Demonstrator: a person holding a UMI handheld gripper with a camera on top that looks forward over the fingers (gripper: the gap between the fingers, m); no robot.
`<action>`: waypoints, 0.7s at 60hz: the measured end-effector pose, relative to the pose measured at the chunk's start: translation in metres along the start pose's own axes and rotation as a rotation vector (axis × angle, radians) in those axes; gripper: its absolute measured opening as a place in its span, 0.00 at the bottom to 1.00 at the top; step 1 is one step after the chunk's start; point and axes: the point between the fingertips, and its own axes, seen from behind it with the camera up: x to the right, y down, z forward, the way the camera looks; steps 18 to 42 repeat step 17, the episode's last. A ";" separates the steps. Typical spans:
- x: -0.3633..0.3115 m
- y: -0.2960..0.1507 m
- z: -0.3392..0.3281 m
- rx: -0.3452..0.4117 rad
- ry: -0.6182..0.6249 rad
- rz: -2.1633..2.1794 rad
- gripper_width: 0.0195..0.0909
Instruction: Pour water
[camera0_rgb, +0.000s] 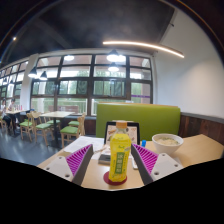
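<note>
1. The gripper was open, with its pink pads spread out wide to either side. Nothing was being squeezed.

2. The bottle stood upright on the table, right between the fingers, with a clear gap on both sides. It was yellowish with a green label and sat on a small red coaster. I couldn't tell if the cap was on.

3. A white bowl sat further back on the table, off to the right of the bottle. My guess is that's where the water was meant to go.

4. Behind all that was a green bench and, further off on the left, some chairs by big windows. It looked like a cafeteria.

5. So pouring hadn't started. I'd say the grab was the next thing.

6. What could go wrong, in my opinion:
   - If one finger touched first, it could shove the bottle sideways off the coaster, or tip it, since it's tall and narrow.
   - A soft plastic bottle could buckle under a hard squeeze and spurt if it was open.
   - A weak grip on a smooth label could let it slip when tilted.
   - The bowl was low and not close, so a tilt started too early would put water on the table.
</note>
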 end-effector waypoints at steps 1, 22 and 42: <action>-0.002 -0.005 -0.009 0.004 -0.003 -0.001 0.89; -0.044 -0.028 -0.143 0.016 -0.031 0.080 0.89; -0.044 -0.028 -0.143 0.016 -0.031 0.080 0.89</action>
